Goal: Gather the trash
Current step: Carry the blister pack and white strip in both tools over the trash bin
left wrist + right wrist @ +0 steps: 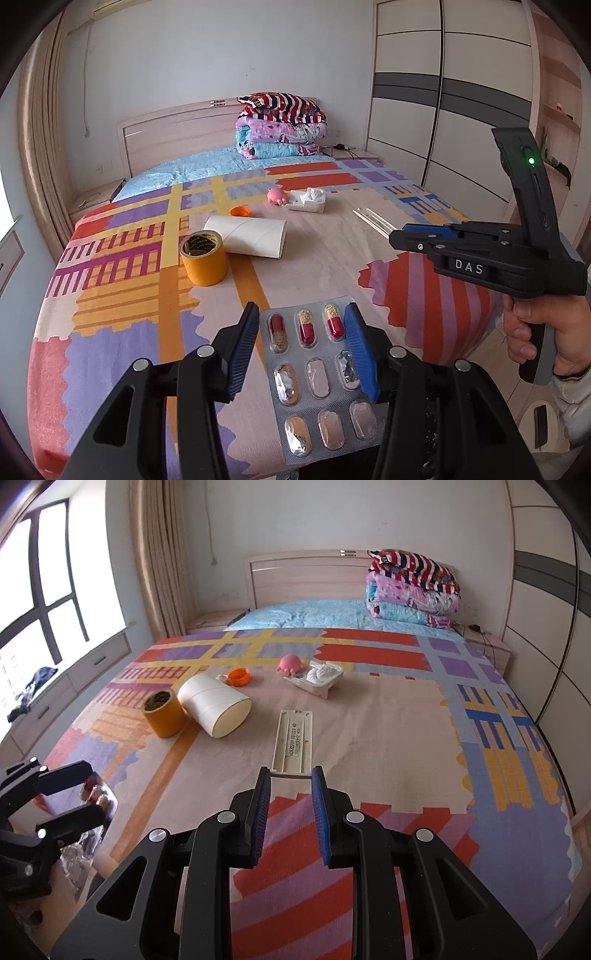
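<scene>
My left gripper [303,314] is shut on a silver pill blister pack [317,373] with three red capsules left, held above the near edge of the bed; it also shows in the right wrist view [94,797]. My right gripper [290,775] is open and empty, just short of a beige plastic strip [293,740] that lies on the bed. Farther off lie a white cardboard roll [214,705], a yellow tape roll [164,712], an orange cap [238,676], a pink toy [290,664] and a white tray with crumpled tissue [317,677].
The bed has a colourful patterned cover [388,716]. Folded quilts [413,587] are stacked by the headboard. A wardrobe [461,92] stands to the right, and a window with curtains [159,554] to the left.
</scene>
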`<state>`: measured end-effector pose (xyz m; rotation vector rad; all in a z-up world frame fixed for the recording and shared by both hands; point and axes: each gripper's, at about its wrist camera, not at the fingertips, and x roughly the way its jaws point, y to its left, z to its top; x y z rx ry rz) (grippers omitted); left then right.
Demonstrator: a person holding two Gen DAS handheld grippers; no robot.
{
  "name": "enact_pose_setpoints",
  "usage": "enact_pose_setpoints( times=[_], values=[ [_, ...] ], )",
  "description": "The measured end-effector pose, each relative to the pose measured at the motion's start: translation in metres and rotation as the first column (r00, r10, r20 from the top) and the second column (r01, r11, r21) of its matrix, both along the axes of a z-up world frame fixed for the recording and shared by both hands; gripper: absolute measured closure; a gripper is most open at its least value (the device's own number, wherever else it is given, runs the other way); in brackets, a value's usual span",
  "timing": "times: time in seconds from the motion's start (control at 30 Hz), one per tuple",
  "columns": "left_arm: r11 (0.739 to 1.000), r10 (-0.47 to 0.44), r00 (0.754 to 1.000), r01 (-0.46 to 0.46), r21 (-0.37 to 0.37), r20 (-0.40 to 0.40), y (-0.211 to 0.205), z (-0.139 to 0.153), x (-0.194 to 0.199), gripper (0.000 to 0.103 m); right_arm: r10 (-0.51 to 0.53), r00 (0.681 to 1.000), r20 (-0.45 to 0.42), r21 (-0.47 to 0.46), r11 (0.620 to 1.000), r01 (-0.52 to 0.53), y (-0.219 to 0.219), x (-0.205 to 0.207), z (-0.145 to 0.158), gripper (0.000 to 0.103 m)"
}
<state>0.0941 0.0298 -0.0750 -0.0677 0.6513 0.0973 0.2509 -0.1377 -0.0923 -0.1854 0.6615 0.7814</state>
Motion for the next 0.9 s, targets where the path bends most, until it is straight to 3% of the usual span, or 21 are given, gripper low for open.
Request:
enact_pose_setpoints(
  times=[0.33,0.5,0.67,0.9],
  values=[
    [0.999,-0.05,0.998,0.05,-0.011,0.043,-0.022,0.017,-0.041,0.056,0.078,0.996,0.038,0.014,0.997,-0.079,-0.044,-0.055,0.011,0.08],
    [0.996,-0.083,0.996,0.084,-0.04,0.031,-0.029,0.01,-0.055,0.056,0.13,0.992,0.003,0.02,0.991,-0.13,-0.061,-0.079,0.003,0.08],
    [0.993,-0.108,0.994,0.107,-0.051,-0.022,-0.038,-0.008,-0.064,0.056,0.198,0.98,0.009,-0.03,0.98,-0.197,-0.064,-0.104,-0.016,0.08],
    [0.989,-0.14,0.981,0.131,-0.072,-0.138,-0.048,-0.05,-0.067,0.056,0.281,0.954,-0.105,-0.024,0.958,-0.285,-0.067,-0.118,-0.047,0.08]
  ],
)
